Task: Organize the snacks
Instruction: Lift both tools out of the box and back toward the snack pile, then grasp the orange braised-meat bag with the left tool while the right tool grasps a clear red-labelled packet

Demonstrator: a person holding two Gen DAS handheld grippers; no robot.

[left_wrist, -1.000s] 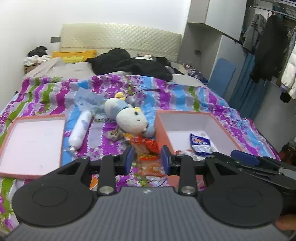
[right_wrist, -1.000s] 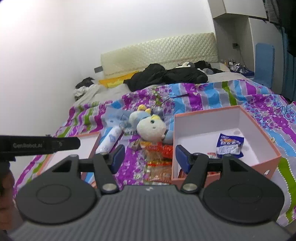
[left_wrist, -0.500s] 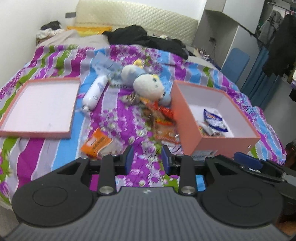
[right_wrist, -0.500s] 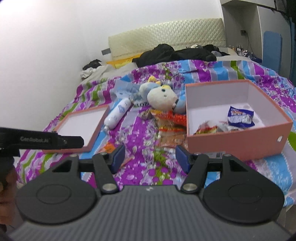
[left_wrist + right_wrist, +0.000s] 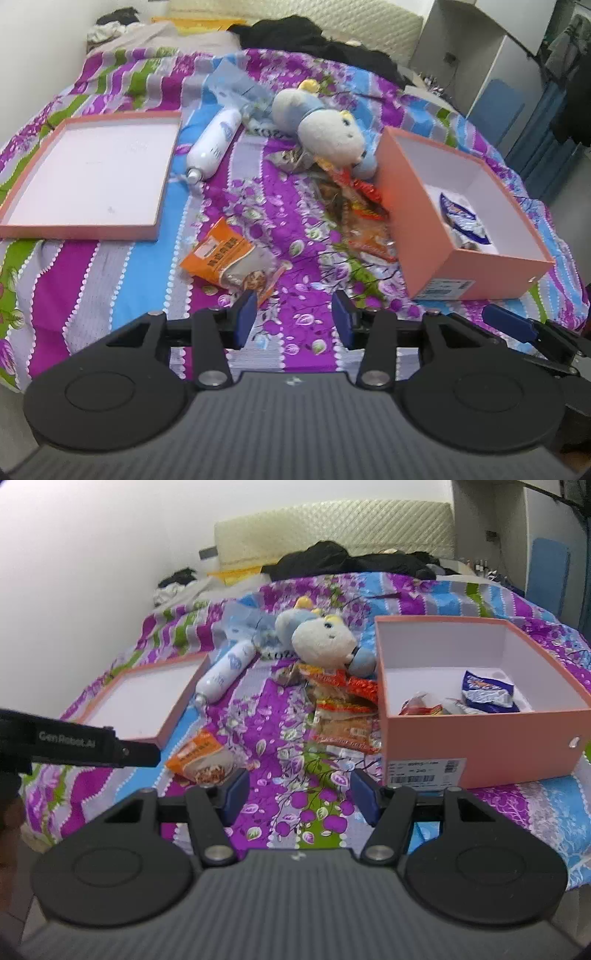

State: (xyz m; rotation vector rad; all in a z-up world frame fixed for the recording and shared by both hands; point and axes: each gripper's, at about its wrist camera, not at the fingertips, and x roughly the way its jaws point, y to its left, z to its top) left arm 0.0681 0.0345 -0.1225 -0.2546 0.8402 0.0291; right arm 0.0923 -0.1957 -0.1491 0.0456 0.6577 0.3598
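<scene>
You are partway through: a few packets are sitting in the pink box (image 5: 436, 236) on the right. Your left gripper (image 5: 293, 319), empty, is opening just short of the orange snack bag (image 5: 231, 260); your right gripper (image 5: 299, 794) is hanging wide, holding nothing.

Left gripper (image 5: 293, 319): pitched downward, jaws opening, nothing seen between them.
Left fingers (image 5: 244, 318): blue pads, set apart, no contact made with anything.
Left gripper in right wrist view (image 5: 79, 744): seen from the side at the left edge as a black bar, tip pointed rightward.
Left hand (image 5: 11, 823): only partly seen at the left edge, dark and blurred, grip detail cannot be told.
Right gripper (image 5: 299, 795): pitched downward, jaws held apart, nothing clamped.
Right fingers (image 5: 364, 799): blue pads, spread wider than the left pair.
Right gripper in left wrist view (image 5: 517, 330): blue-tipped finger seen at the lower right edge.
</scene>
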